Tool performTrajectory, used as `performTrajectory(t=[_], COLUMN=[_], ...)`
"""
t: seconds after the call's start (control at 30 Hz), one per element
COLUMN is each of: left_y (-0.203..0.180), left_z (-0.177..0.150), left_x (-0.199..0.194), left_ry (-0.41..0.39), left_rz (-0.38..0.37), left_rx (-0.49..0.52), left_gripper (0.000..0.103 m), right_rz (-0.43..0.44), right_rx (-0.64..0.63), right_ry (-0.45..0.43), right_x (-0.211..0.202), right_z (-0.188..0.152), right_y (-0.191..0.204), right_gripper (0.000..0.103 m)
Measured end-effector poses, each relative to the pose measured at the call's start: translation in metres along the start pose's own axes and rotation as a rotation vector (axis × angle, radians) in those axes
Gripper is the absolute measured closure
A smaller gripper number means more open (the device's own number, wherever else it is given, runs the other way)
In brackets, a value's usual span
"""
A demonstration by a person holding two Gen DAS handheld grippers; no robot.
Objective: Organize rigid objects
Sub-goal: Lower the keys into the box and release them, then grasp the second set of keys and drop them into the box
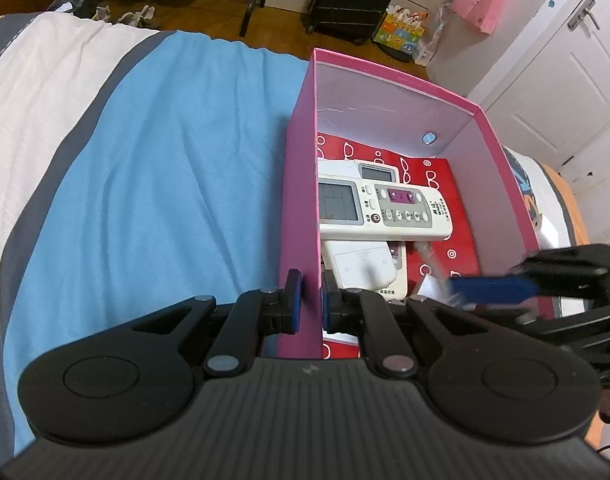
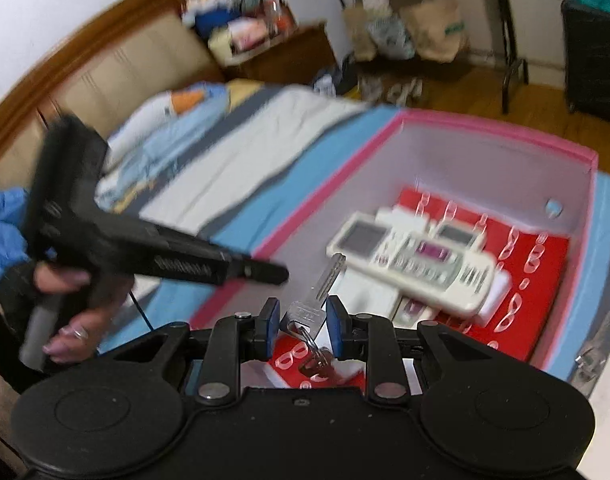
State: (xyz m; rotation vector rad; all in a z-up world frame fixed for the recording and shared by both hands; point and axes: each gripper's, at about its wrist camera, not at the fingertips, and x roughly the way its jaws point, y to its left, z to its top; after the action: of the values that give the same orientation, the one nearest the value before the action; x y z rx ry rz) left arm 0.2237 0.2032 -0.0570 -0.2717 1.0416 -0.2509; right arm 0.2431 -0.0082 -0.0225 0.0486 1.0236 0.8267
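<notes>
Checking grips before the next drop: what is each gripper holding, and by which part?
The left gripper pinches the pink box by its near left wall. The right gripper has a key between its fingers, by its head; whether it is clamped cannot be told.

lowest remote (image 1: pixel 365 268) mostly hidden under the upper remote (image 1: pixel 385 210)

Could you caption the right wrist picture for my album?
Right gripper with a key between its fingers, over a pink box of remotes.

light: even, indoor | left view sharp | right view motion-blurred | fisheye-bent edges
</notes>
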Motion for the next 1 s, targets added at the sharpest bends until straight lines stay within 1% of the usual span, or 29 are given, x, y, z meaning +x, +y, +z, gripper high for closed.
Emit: performTrajectory(t=[0.07, 0.13, 0.27, 0.33, 0.43, 0.57, 0.67, 0.8, 0.93, 1.0], left_y=[0.003, 0.003, -0.004, -0.006, -0.007, -0.009, -0.009, -0.012, -0.015, -0.014], left_z=[0.0, 0.001, 0.002, 0.002, 0.001, 0.001, 0.002, 0.003, 0.002, 0.002], left_x=[0.0, 0.0, 0.001, 0.001, 0.001, 0.001, 0.001, 0.002, 0.002, 0.002], left_ry=[0.003, 0.002, 0.002, 0.003, 0.004, 0.004, 0.005, 0.006, 0.004, 0.005], left_rz=[-0.015, -0.016, 0.012, 0.02, 0.025, 0.032, 0.037, 0.056, 0.067, 0.063], left_rx=[-0.015, -0.016, 0.001, 0.003, 0.004, 0.008, 0.006, 0.002, 0.014, 0.011], left_gripper=[0.094, 0.094, 0.094, 0.094, 0.094, 0.094, 0.094, 0.094, 0.094, 0.094], right_rz=[-0.037, -0.059, 0.01, 0.005, -0.048, -0.164, -0.251, -0.303, -0.35, -0.356], right_rx=[-0.027, -0.055, -0.011, 0.011, 0.044, 0.121, 0.202, 0.299, 0.306, 0.289], right_ry=[-0.003, -0.048, -0.14, -0.181, -0.228, -0.263, -0.262, -0.239, -0.187, -0.154], right_x=[-0.001, -0.014, -0.051, -0.071, -0.097, -0.125, -0.139, -0.138, -0.12, -0.107], right_z=[-0.003, -0.002, 0.001, -0.006, -0.02, -0.036, -0.046, -0.056, -0.067, -0.07], right_y=[-0.001, -0.001, -0.007, -0.011, -0.021, -0.048, -0.075, -0.106, -0.127, -0.133], right_gripper=[0.071, 0.071, 0.071, 0.071, 0.07, 0.068, 0.067, 0.066, 0.065, 0.065])
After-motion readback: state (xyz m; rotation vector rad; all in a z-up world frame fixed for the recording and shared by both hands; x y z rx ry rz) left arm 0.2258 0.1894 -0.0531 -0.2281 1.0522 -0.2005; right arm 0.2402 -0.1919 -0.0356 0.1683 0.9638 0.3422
